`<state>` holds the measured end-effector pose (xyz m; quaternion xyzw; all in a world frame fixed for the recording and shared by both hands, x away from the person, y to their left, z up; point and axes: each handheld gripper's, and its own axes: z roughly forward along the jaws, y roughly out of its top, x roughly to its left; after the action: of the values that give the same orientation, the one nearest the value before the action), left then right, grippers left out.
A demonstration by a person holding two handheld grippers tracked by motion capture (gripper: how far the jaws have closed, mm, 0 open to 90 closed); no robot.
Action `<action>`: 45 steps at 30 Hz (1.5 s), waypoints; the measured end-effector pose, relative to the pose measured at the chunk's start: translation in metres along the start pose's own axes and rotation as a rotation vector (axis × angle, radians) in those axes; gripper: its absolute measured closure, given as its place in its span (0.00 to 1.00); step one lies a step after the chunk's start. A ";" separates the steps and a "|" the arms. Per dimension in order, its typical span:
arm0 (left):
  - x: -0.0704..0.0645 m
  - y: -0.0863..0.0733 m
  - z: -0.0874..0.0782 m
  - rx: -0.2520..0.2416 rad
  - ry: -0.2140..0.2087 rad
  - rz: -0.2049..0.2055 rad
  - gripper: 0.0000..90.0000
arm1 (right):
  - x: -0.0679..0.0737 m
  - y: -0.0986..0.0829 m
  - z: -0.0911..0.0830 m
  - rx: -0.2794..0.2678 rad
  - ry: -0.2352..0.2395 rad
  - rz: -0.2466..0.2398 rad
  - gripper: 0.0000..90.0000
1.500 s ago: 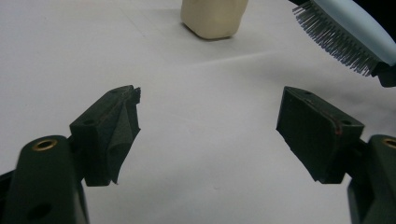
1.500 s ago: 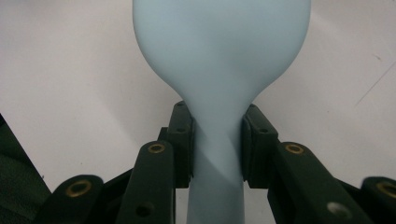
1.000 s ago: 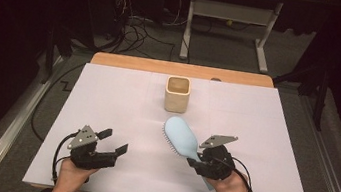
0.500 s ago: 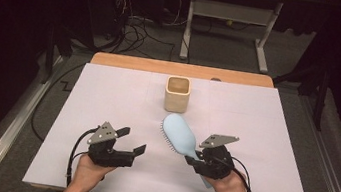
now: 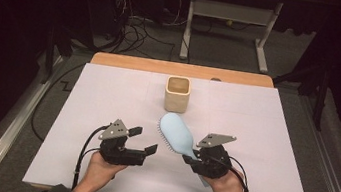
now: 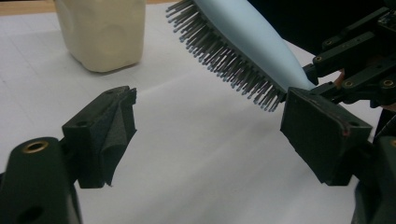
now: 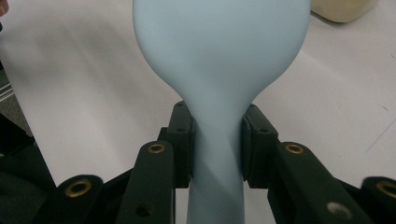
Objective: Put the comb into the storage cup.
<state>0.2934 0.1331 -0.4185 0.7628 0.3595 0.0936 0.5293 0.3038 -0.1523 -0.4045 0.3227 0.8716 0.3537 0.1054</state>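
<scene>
We've got a white sheet-covered table (image 5: 108, 92) with dark floor and cables behind it. The right gripper (image 5: 193, 158) is clamped on the neck of a pale blue plastic paddle hairbrush (image 5: 177, 133), handle squeezed between both jaws (bristles facing down and toward the left side). The brush head sticks out ahead of that gripper, just short of a cream square cup (image 5: 177, 94) farther back. The left gripper (image 5: 144, 141) sits beside the brush, jaws spread wide with nothing between them.
</scene>
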 end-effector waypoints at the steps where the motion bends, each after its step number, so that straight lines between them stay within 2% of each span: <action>1: 0.000 0.001 0.002 0.003 -0.008 -0.005 0.20 | 0.000 0.000 0.000 0.001 -0.003 -0.003 0.78; 4: -0.002 0.005 0.007 0.040 -0.029 -0.019 0.20 | 0.001 0.001 0.001 -0.002 -0.004 -0.010 0.78; 20: -0.016 0.016 0.040 0.073 -0.096 -0.007 0.18 | 0.002 0.000 -0.002 -0.021 -0.011 -0.017 0.78; 24: -0.017 0.019 0.046 0.082 -0.118 -0.019 0.19 | 0.002 0.000 -0.002 -0.022 -0.012 -0.021 0.78; 32: -0.023 0.022 0.056 0.085 -0.118 -0.016 0.21 | 0.005 0.000 -0.002 -0.026 -0.020 -0.035 0.78; 39: -0.024 0.024 0.062 0.078 -0.133 -0.050 0.22 | 0.006 0.000 -0.001 -0.028 -0.023 -0.042 0.78; 45: -0.026 0.026 0.065 0.085 -0.129 -0.059 0.24 | 0.007 0.001 -0.001 -0.027 -0.031 -0.046 0.78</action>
<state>0.3206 0.0640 -0.4166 0.7781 0.3505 0.0134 0.5210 0.2983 -0.1485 -0.4028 0.3066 0.8722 0.3578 0.1313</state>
